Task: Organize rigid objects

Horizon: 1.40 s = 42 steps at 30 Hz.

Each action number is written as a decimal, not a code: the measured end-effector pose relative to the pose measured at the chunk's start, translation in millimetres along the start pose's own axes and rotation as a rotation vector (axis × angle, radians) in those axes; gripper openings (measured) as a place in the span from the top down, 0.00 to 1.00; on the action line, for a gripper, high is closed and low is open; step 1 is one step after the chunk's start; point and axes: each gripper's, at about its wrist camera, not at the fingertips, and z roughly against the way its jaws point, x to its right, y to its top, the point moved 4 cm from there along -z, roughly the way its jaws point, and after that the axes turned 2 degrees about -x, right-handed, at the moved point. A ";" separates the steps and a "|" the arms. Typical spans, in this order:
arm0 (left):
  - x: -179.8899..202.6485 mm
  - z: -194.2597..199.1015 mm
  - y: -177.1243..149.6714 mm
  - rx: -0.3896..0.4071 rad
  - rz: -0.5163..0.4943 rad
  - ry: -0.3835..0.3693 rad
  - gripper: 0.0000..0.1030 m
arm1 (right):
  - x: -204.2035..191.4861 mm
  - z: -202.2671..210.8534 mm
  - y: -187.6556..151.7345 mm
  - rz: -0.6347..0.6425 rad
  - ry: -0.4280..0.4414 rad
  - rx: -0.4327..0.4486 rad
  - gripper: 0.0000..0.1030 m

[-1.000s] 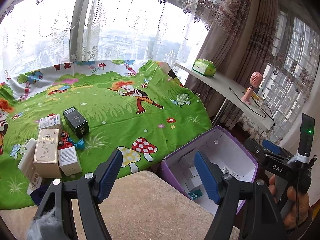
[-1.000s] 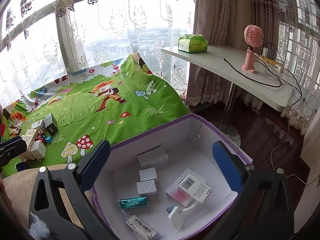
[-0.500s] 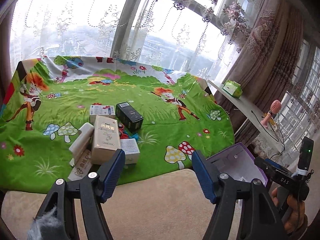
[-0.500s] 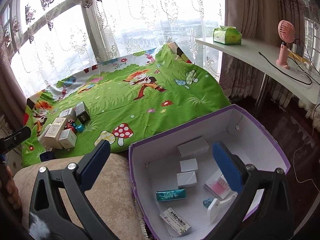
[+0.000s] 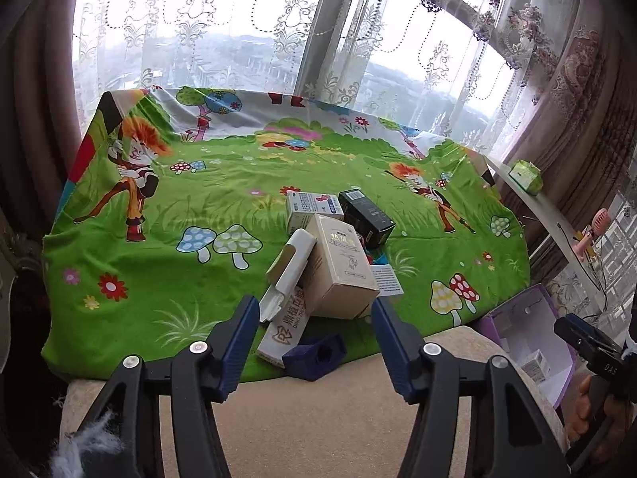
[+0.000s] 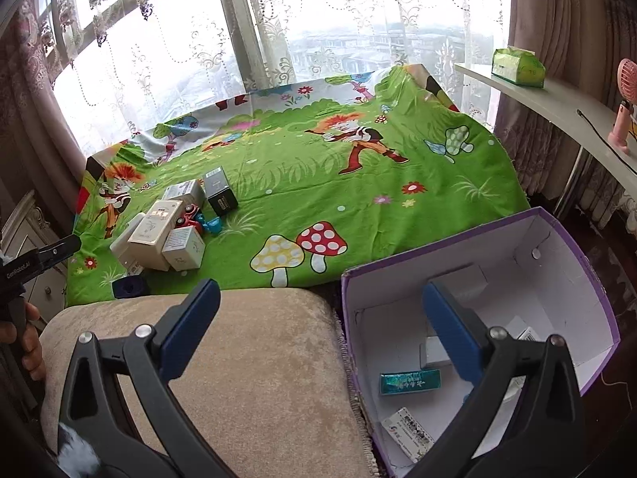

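Note:
A pile of small boxes lies on the green cartoon cloth (image 5: pixel 207 279). It includes a beige box (image 5: pixel 342 267), a white box (image 5: pixel 292 263), a black box (image 5: pixel 366 217) and a long white printed box (image 5: pixel 284 326). A dark blue block (image 5: pixel 314 352) sits at the cloth's near edge. My left gripper (image 5: pixel 314 338) hovers just short of this pile, its jaws closing with nothing between the pads. My right gripper (image 6: pixel 318 294) stands open and empty over the cushion and the left rim of the purple box (image 6: pixel 438 245). That box holds a teal carton (image 6: pixel 410 382) and several white cartons.
A beige cushion (image 6: pixel 239 358) lies under both grippers. At the right, a white shelf (image 6: pixel 565 103) carries a green tissue pack (image 6: pixel 517 65) and a pink fan (image 6: pixel 627 119) with a cable. Curtained windows stand behind the cloth. A red toy car (image 6: pixel 187 215) lies among the boxes.
The left gripper has swung left from the purple box to face the pile, and its jaws have narrowed. The right gripper has drifted left, off the middle of the box towards its left rim.

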 end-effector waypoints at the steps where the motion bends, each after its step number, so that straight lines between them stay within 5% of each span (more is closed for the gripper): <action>1: -2.6 -4.2 0.1 -0.016 -0.006 0.002 0.47 | -4.6 -2.4 0.6 0.005 0.007 -0.008 0.01; 20: -4.5 -75.0 13.4 -0.198 -0.162 0.088 0.59 | -90.7 -54.7 17.8 0.106 0.120 -0.117 0.01; 26: -6.9 -91.3 13.4 -0.234 -0.154 0.067 0.81 | -118.1 -74.8 20.1 0.142 0.145 -0.160 0.02; 42: -31.3 -71.6 14.2 -0.118 0.010 -0.009 0.92 | -171.3 -122.5 31.0 0.195 0.164 -0.238 0.06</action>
